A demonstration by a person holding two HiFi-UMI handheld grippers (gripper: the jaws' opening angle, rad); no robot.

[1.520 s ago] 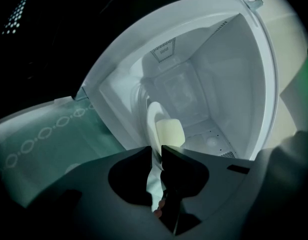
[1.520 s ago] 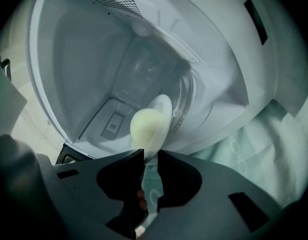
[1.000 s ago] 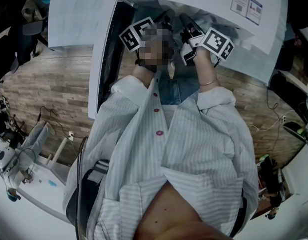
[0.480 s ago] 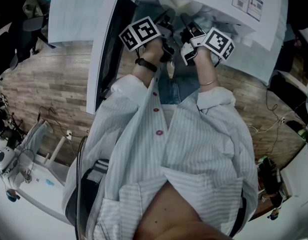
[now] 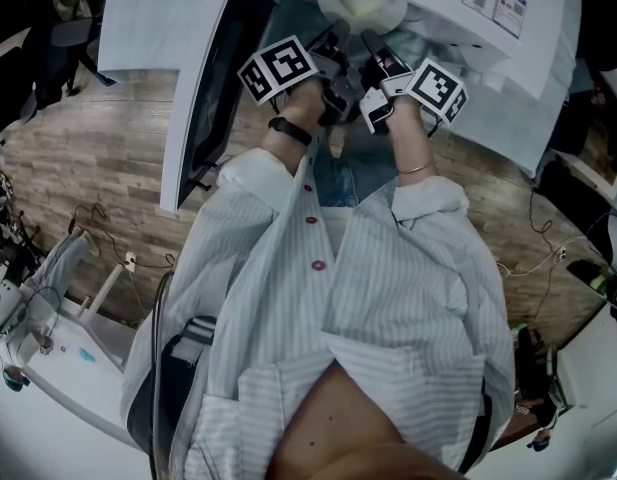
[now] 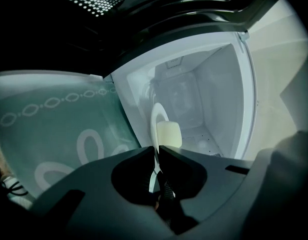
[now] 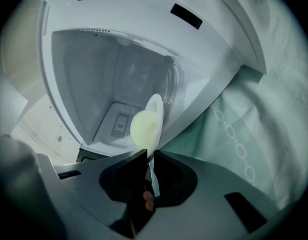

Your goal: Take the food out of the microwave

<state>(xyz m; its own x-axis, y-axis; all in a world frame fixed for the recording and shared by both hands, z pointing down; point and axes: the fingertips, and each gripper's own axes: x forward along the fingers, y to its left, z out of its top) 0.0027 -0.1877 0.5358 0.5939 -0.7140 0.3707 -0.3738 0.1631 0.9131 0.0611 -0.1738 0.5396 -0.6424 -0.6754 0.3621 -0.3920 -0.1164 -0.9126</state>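
A white plate [image 6: 154,115] with a pale yellow lump of food [image 6: 169,134] sits in the mouth of the open white microwave [image 6: 216,91]. My left gripper [image 6: 157,150] has the plate's rim between its jaws, which are closing on it. From the other side, the plate [image 7: 157,108] and food [image 7: 143,126] show edge-on, and my right gripper [image 7: 150,155] is closing on the rim as well. In the head view the plate [image 5: 363,3] lies just beyond both grippers, left [image 5: 337,36] and right [image 5: 371,40].
The microwave door [image 5: 203,78] hangs open to the left of my arms. A pale green cloth with ring patterns [image 6: 54,129] covers the surface beside the oven and also shows on the right side [image 7: 238,134]. A wooden floor [image 5: 88,168] lies below.
In the head view the pale plate now shows more fully at the microwave's mouth above the grippers. Both hands stay almost where they were.
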